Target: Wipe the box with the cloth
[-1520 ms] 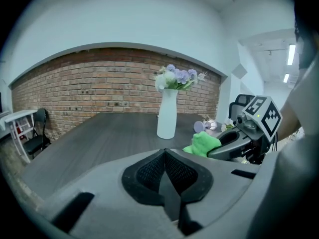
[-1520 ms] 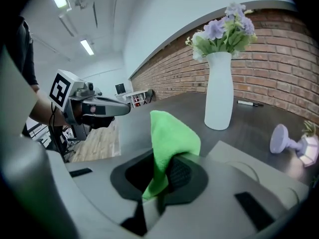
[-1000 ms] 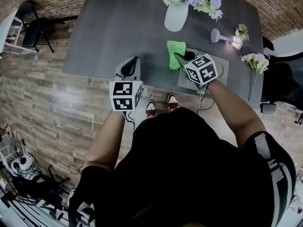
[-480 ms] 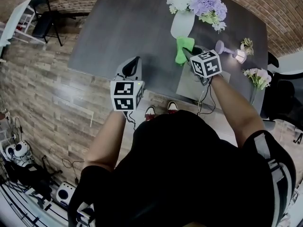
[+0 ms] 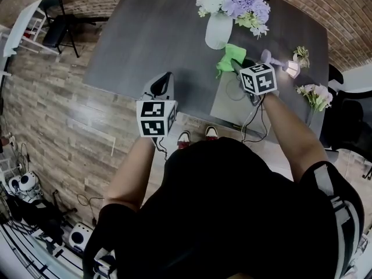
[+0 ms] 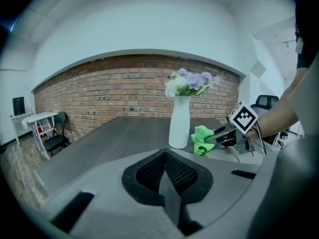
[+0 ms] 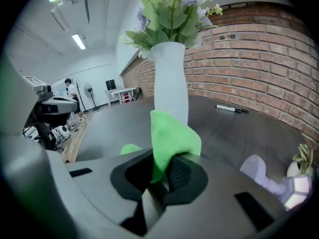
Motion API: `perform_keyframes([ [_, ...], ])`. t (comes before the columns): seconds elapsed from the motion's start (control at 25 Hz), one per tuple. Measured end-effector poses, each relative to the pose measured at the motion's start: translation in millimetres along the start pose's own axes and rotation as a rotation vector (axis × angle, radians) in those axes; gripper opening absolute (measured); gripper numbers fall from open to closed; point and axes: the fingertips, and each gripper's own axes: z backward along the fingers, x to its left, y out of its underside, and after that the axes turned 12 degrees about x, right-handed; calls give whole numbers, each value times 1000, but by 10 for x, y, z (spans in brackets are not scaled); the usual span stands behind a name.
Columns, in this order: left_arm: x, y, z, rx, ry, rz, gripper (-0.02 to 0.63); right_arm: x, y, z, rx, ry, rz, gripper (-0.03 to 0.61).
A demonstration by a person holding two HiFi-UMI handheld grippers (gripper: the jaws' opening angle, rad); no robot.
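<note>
**Cloth carried off the box, toward the vase**

Change since a second ago: the right hand-held gripper (image 5: 237,67) and the green cloth (image 5: 229,57) have left the top of the box (image 5: 228,104) and moved toward the far side of the worktop (image 5: 151,34). The left hand-held gripper (image 5: 160,83) has kept its place.

1. Right hand-held gripper: jaws pinching a fold of the cloth. The cloth stands up in a bunch above the pads, with a smaller tail out to the left. It is held clear of the worktop.
2. Cloth: just beside the foot of the white vase (image 5: 217,30), on the vase's right. It lies beyond the far edge of the box and does not touch it.
3. Box: flat and grey, lying at the near edge of the worktop toward its right corner, under the right forearm.
4. Left hand-held gripper: jaws pressed together with nothing between them. It is over the near edge of the worktop, well apart from the box on its left.
5. Vase: upright, holding white and lilac flowers.
6. Marker pen (image 7: 229,108): lying on the worktop beyond the vase, toward the brick wall.
</note>
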Motion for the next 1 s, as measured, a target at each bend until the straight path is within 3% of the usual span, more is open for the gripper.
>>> perform_keyframes([
  [0.28,-252,-37,-183,18,45,-33,8,-257,209,196,-8,39,-56,43],
  [1.0,-1362,-316,-678,18,251,-162,8,-1211,1325,1115,17,257,-269,43],
])
